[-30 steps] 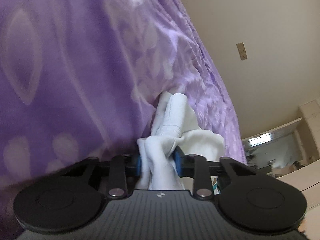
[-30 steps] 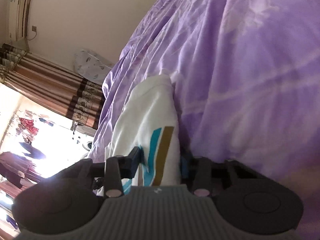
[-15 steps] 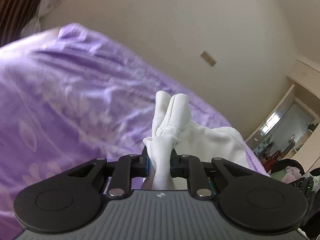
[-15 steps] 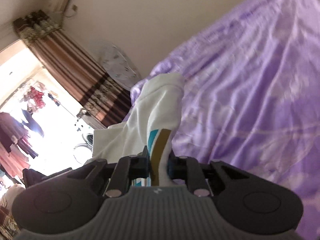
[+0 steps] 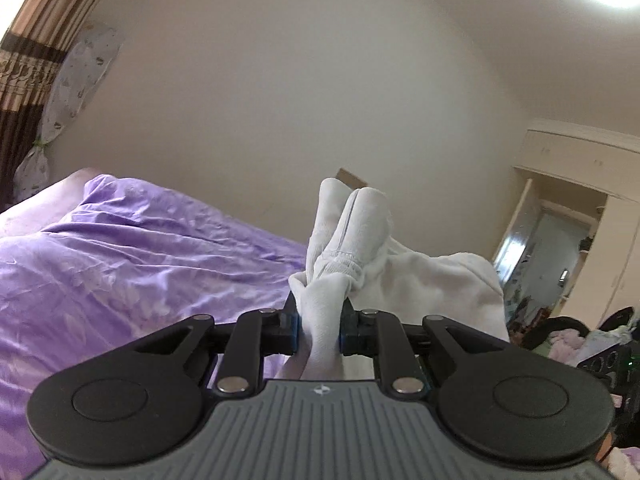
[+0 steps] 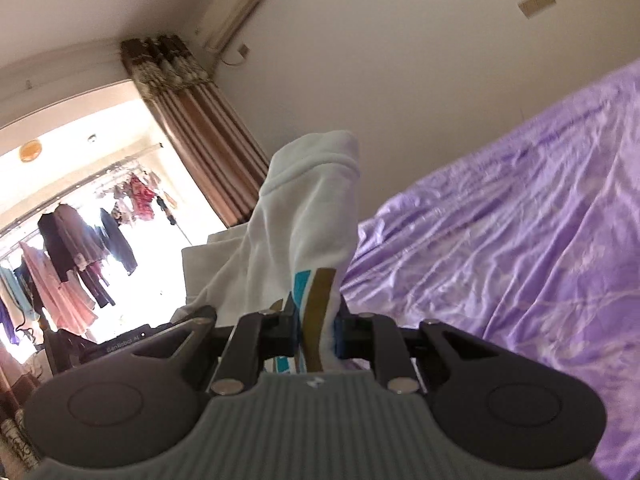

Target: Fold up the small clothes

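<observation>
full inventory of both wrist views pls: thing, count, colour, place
garment: 1, white with teal and brown stripes, held up off the bed by both grippers
bedsheet: 1, purple, crumpled, over the bed
curtain: 1, brown striped, beside the window
air conditioner: 1, white, high on wall
hanging clothes: several, pink, dark, red, outside the window
wardrobe: 1, cream, far right
wall plate: 1, beige, on wall
left gripper: 1, black, shut on garment
right gripper: 1, black, shut on garment's striped part
</observation>
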Available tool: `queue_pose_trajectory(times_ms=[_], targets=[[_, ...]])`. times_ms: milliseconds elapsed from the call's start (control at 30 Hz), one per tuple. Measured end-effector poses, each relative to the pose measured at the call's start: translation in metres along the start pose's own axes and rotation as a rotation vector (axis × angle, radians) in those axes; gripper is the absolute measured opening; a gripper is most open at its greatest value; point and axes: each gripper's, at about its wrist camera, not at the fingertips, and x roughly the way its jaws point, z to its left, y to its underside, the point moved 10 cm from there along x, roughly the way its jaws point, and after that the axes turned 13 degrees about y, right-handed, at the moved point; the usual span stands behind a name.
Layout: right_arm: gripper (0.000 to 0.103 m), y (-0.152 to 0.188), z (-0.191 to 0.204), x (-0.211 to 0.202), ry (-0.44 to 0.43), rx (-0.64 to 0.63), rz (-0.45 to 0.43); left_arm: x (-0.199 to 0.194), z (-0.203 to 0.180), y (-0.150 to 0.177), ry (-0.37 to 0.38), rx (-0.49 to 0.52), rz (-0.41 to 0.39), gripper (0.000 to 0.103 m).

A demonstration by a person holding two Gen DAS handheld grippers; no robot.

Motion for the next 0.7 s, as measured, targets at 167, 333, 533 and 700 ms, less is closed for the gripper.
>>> queue_pose_trajectory(times_ms=[167,333,533,700], targets=[[0.011,0.002,-0.005,-0.051,0.042,0.026,-0.005,-0.001,-0.022,0.017,0.026,-0.029,0.025,0.018],[0.011,0.011,-0.027,-0.065,0.11,0.035,0.008,0.025,-0.006,0.045,0.036,-0.117,0.077,0.018],[0.012,0.036,-0.086,-0.025,0.19,0.113,0.106,0.069,0.041,0.098,-0.017,-0.204,0.197,0.018],[0.012,0.062,-0.137,0.024,0.258,0.163,0.189,0.102,0.086,0.133,-0.055,-0.283,0.28,0.018]])
